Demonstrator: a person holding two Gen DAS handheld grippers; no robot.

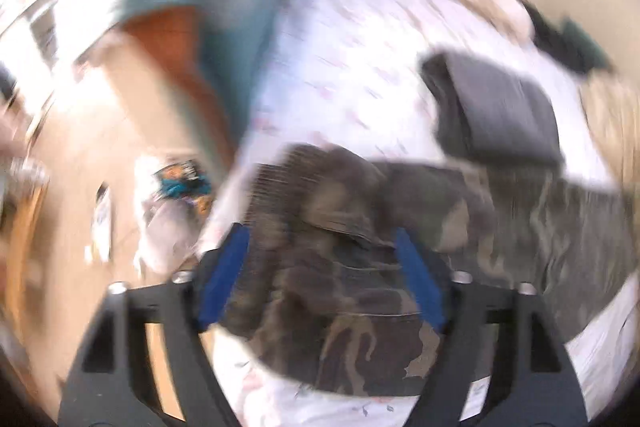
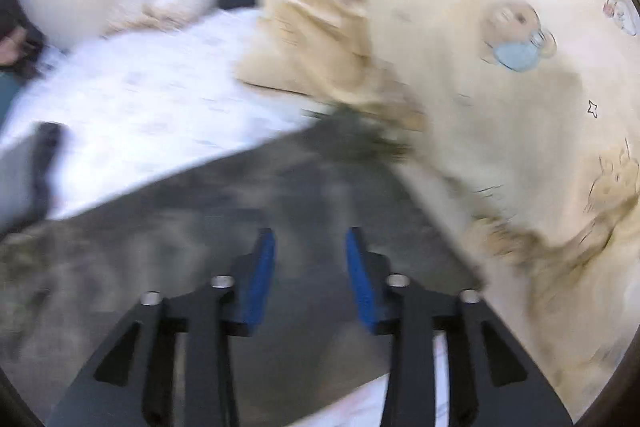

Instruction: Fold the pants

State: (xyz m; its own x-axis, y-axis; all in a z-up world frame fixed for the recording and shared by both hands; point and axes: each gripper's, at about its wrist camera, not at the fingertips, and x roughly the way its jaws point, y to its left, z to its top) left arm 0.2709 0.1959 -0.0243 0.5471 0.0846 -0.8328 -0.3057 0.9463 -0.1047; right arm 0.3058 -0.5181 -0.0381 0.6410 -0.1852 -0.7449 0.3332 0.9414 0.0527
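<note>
Camouflage pants [image 1: 360,299] lie on a white patterned bed sheet [image 1: 340,75], bunched at one end with a leg running off to the right. My left gripper [image 1: 320,231] hovers over the bunched part, its blue pads [image 1: 224,275] wide apart and open; the cloth shows below them, not pinched. In the right wrist view a flat stretch of the pants [image 2: 240,187] crosses the sheet [image 2: 152,107]. My right gripper [image 2: 310,233] is above it, open, with nothing between its pads [image 2: 262,271]. Both views are blurred.
A folded grey garment [image 1: 500,107] lies on the sheet beyond the pants and shows at the left edge [image 2: 20,171]. A cream blanket with bear prints [image 2: 500,87] is heaped to the right. A teal cloth [image 1: 240,7] hangs off the bed's left side over wooden floor [image 1: 80,187].
</note>
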